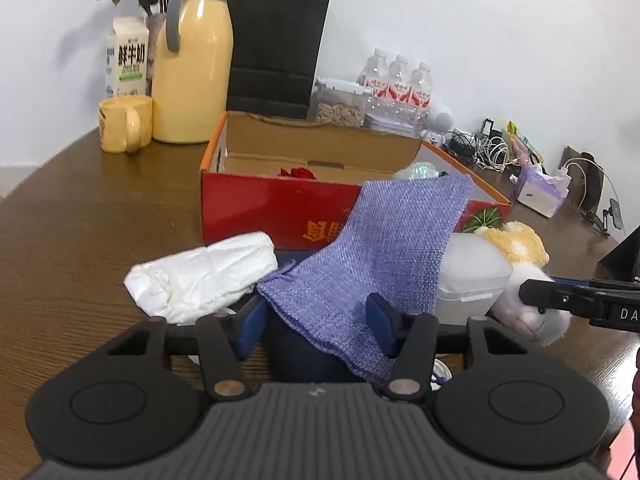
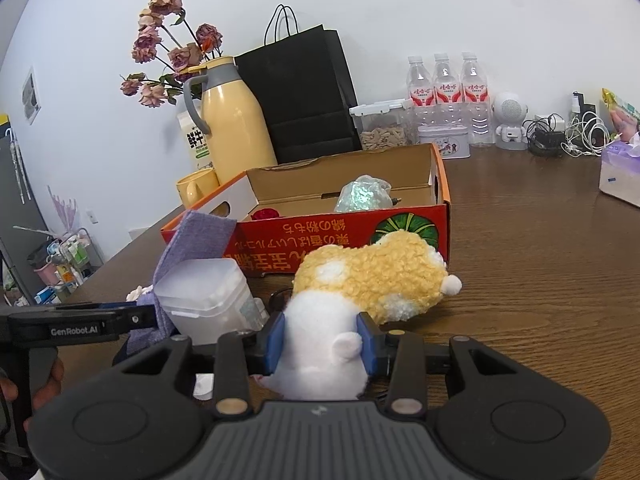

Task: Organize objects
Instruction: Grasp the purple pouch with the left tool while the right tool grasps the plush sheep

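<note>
A purple woven pouch (image 1: 372, 248) leans up against the red cardboard box (image 1: 276, 208), over a dark blue item (image 1: 308, 356). My left gripper (image 1: 316, 320) straddles the pouch's lower end. Its right fingertip (image 1: 380, 320) rests against the cloth, while contact at the left pad is unclear. My right gripper (image 2: 322, 344) is shut on the white end of a yellow-and-white plush toy (image 2: 372, 276), which lies on the table in front of the box (image 2: 320, 236). A frosted plastic container (image 2: 204, 296) stands between the pouch (image 2: 200, 236) and the plush.
A crumpled white packet (image 1: 200, 276) lies left of the pouch. The box holds a red item (image 1: 298, 173) and an iridescent bag (image 2: 362, 194). Behind it stand a yellow jug (image 1: 192, 68), mug (image 1: 122, 124), milk carton, black paper bag (image 1: 276, 48), water bottles and cables.
</note>
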Demonstrator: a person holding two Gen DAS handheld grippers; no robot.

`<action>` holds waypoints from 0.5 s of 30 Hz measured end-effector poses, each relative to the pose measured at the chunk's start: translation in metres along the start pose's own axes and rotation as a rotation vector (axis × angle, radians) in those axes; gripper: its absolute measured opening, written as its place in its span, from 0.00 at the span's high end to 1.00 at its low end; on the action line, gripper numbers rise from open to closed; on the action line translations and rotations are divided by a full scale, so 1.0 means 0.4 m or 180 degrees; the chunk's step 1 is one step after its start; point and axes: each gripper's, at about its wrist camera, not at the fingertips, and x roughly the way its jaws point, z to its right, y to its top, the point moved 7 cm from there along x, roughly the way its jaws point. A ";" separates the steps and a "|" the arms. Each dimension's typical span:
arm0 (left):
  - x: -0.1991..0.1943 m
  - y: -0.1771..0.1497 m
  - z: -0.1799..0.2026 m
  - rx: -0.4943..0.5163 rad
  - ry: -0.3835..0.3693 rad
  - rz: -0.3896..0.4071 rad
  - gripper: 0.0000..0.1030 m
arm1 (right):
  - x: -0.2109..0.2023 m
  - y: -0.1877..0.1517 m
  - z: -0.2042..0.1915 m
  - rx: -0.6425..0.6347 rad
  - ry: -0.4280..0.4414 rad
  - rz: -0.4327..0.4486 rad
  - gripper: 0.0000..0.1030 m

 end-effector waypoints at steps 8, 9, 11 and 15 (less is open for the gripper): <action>-0.024 0.009 0.013 0.0179 0.0047 0.0120 0.96 | 0.001 -0.002 0.001 -0.0004 0.0012 -0.0005 0.64; -0.029 0.012 0.013 0.0165 0.0044 0.0142 0.96 | 0.002 -0.002 0.001 -0.0006 0.0011 -0.0004 0.64; -0.043 0.022 0.013 0.0165 0.0039 0.0209 0.97 | 0.000 -0.002 -0.001 -0.0014 0.0015 0.0004 0.64; -0.077 0.048 0.018 0.0207 0.0021 0.0375 0.97 | -0.008 0.004 -0.013 -0.0066 0.0034 0.0056 0.64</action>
